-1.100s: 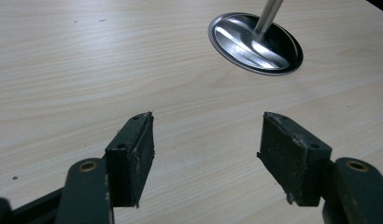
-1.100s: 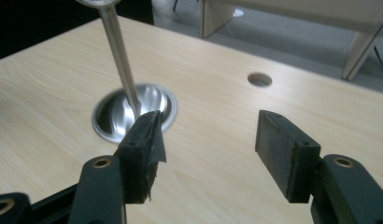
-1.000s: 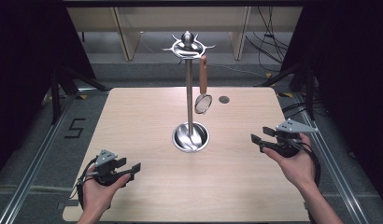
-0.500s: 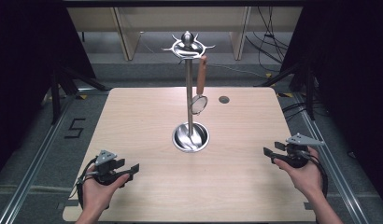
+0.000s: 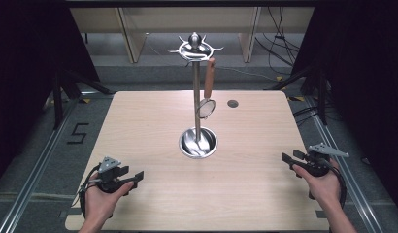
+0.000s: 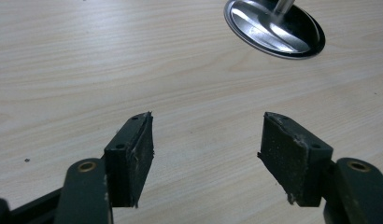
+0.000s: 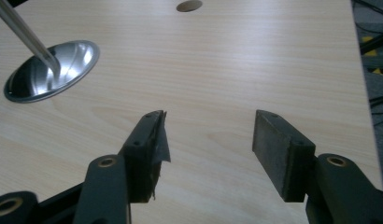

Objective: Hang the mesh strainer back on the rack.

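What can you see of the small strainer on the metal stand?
The strainer hangs from a prong at the top of the metal stand, handle up. The handle looks like brown wood; below it is a small round metal-rimmed mesh head, tilted and close beside the pole. It hangs clear above the stand's shiny round base. Neither hand-held tool touches it.
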A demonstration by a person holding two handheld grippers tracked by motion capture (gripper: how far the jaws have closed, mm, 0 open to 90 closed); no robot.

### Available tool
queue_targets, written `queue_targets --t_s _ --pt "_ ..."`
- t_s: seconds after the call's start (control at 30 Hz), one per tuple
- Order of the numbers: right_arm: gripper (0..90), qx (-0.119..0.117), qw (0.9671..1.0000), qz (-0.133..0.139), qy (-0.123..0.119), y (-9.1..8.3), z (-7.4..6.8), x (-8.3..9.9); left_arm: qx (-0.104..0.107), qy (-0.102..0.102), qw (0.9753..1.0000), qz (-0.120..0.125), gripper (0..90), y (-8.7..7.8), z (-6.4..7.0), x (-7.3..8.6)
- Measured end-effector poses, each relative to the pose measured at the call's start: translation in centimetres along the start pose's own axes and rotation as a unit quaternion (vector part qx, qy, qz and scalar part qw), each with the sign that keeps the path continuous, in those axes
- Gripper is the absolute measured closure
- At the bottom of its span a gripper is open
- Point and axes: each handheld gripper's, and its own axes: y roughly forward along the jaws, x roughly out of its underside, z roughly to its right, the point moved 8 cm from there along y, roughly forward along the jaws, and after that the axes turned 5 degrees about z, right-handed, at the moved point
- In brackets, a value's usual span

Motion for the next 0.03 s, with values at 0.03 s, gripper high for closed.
queue_targets --t_s 0.03 --pt "44.7 -0.005 0.9999 -0.004 0.012 0.02 -0.4 0.09 -0.002 -0.001 1.0 0.0 34.0 0.01 0.0 -0.03"
